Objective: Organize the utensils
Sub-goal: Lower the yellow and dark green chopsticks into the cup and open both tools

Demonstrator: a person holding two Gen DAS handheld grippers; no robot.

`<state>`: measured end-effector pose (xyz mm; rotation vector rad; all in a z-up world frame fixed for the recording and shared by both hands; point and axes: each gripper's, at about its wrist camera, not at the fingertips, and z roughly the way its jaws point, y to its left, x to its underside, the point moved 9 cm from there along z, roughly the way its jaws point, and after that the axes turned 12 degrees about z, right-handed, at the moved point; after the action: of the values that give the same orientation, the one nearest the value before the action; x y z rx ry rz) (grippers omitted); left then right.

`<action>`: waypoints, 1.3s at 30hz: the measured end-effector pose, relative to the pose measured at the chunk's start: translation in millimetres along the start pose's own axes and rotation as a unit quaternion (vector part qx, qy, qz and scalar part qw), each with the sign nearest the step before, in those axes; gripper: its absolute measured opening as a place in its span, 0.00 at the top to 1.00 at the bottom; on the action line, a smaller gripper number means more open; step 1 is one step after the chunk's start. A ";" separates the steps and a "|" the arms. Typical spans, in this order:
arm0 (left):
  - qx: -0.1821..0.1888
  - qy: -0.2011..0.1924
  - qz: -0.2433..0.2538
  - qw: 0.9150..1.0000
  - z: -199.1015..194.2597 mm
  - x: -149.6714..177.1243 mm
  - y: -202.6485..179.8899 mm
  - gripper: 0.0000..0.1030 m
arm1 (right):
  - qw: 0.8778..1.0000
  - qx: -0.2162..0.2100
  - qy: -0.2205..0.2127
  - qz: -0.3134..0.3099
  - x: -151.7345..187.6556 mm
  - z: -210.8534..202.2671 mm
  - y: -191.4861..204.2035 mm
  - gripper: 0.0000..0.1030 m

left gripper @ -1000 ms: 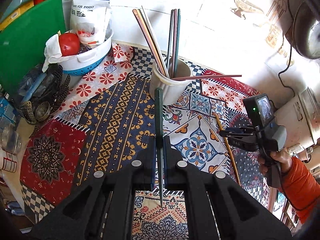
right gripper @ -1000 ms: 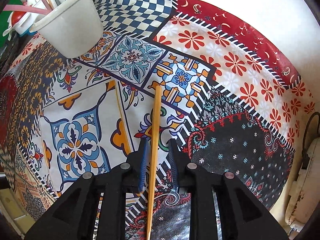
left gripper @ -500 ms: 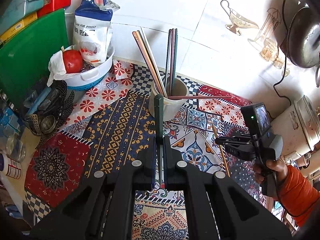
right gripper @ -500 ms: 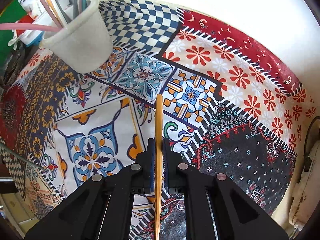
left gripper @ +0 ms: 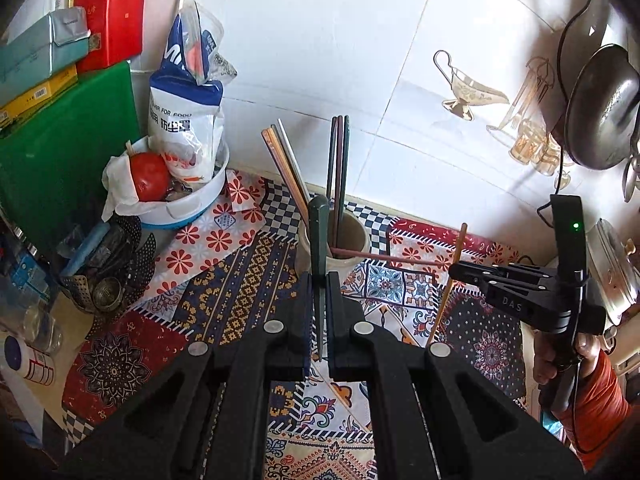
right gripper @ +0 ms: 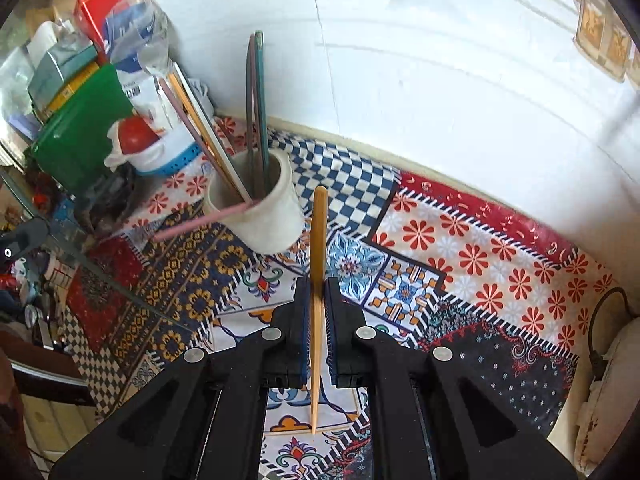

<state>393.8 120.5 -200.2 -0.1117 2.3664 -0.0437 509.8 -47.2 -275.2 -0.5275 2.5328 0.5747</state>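
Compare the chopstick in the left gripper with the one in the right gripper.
The left gripper is shut on a dark green chopstick; the right gripper is shut on an orange chopstick. The green one's blunt end overlaps the white cup in the left view; the orange one's end shows beside the cup. Both are clamped lengthwise, blunt end forward, off the patterned cloth.

Bright daylight, washed-out white wall, heavy fisheye bending, dark corners

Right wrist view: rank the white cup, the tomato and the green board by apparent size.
1. Green board, largest, though partly hidden.
2. White cup, somewhat smaller; it sits nearer the camera, so true order is unsure.
3. Tomato, clearly smallest.
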 end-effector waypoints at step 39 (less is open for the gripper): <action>-0.027 0.009 -0.006 1.000 92.2 -67.6 11.3 0.96 | 0.995 -0.009 -0.040 -0.093 -77.4 19.1 76.4 0.94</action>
<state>505.6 138.2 -219.9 -0.1532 2.3853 0.0127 544.2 45.8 -226.6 -0.7218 2.3730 0.5384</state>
